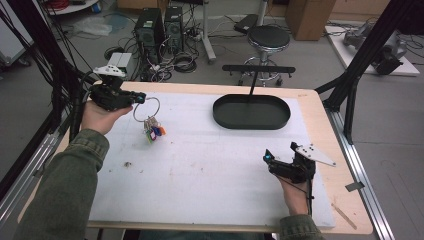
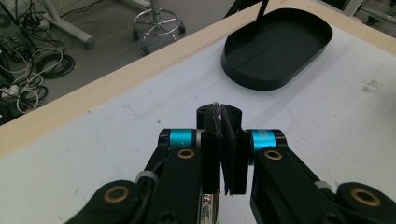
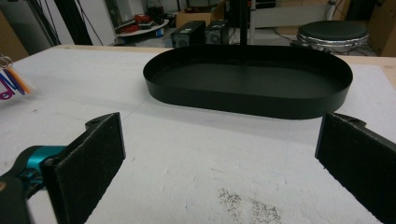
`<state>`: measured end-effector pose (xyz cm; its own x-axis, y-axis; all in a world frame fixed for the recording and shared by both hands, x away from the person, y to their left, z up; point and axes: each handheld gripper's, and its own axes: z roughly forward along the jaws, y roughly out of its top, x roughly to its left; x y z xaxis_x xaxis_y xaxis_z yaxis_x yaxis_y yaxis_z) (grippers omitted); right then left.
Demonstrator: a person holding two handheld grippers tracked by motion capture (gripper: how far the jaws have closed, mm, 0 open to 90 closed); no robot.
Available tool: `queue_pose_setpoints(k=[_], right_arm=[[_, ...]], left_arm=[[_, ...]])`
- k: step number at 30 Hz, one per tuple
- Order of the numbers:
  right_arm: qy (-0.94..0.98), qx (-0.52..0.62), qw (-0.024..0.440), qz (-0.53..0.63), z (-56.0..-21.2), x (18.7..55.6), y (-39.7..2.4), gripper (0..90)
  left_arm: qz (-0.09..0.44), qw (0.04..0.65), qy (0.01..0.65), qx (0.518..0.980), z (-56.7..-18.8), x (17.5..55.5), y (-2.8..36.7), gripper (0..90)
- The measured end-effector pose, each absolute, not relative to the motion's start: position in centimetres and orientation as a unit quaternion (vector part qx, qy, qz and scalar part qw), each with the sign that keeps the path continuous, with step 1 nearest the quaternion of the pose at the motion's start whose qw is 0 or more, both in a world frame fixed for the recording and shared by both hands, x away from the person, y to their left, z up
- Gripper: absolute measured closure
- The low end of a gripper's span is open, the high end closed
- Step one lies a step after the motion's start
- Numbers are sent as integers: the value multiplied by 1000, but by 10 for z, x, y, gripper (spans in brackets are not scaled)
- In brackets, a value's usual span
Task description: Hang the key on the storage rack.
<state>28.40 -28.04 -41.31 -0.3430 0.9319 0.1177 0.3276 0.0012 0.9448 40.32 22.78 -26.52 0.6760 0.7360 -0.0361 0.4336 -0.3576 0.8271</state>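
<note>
Left gripper: held in the person's left hand over the far left part of the worktop; jaws clenched on the metal ring.
Left gripper, own view: the 2 black jaws stand pressed together with a thin bright wire edge caught between them; the grip point is at.
Key ring: large wire loop, pinched at its left edge by the left gripper and hanging just beyond the jaw tips.
Tags: small cluster of coloured tags and keys hanging from the bottom of the ring, just below and ahead of the left gripper; whether they touch the sheet cannot be told.
Tags, right gripper view: orange and purple pieces visible far to the left of the right gripper's jaws.
Right gripper: held in the person's right hand low over the near right part of the worktop; jaws released and set wide apart, nothing between them.
Tray: black oval tray with a low wall, empty, directly ahead of the right gripper and well to the right of the left gripper.
Worktop cover: white sheet with dark specks just ahead of the right gripper.
Stool: on the floor beyond the far edge of the worktop.
</note>
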Motion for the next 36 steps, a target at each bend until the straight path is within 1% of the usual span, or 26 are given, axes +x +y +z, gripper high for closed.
queue_pose_setpoints(k=[19,36], right_arm=[[645,487,298,508,-413,284,-281,5],[645,487,295,510,-413,283,-283,5]], left_arm=[[173,445,343,809,-244,418,193,866],[172,455,317,814,-225,437,147,867]])
